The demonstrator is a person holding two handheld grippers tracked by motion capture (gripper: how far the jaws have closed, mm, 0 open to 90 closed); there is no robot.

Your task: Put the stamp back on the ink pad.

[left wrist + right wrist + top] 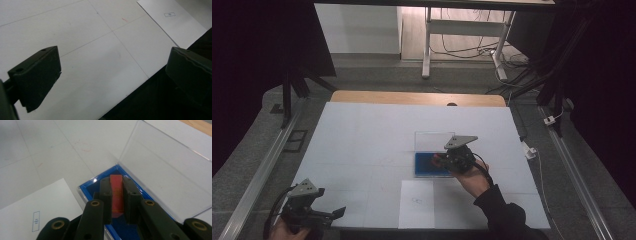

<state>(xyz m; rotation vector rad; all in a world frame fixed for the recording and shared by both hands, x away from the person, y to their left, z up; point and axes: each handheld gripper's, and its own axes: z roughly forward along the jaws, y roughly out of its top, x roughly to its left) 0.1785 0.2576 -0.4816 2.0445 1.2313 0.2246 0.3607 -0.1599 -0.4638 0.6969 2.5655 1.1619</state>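
A shallow blue box (424,171) lies at the middle of the white table top, its clear lid (434,140) standing open behind it. My right gripper (441,161) hangs over the box's right part. In the right gripper view its jaws (116,182) are shut on a flat red strip (116,192), held above the blue box floor (90,188) beside the clear lid (162,170). Whether the strip touches the floor I cannot tell. My left gripper (338,212) rests near the table's front left corner, and its jaws (112,67) stand wide open with nothing between them.
A white sheet of paper (417,202) with a small printed mark lies at the front edge, just in front of the box; the same sheet (172,22) lies ahead of the left gripper. Faint red scribbles (82,146) mark the table. A wooden strip (417,97) borders the far side.
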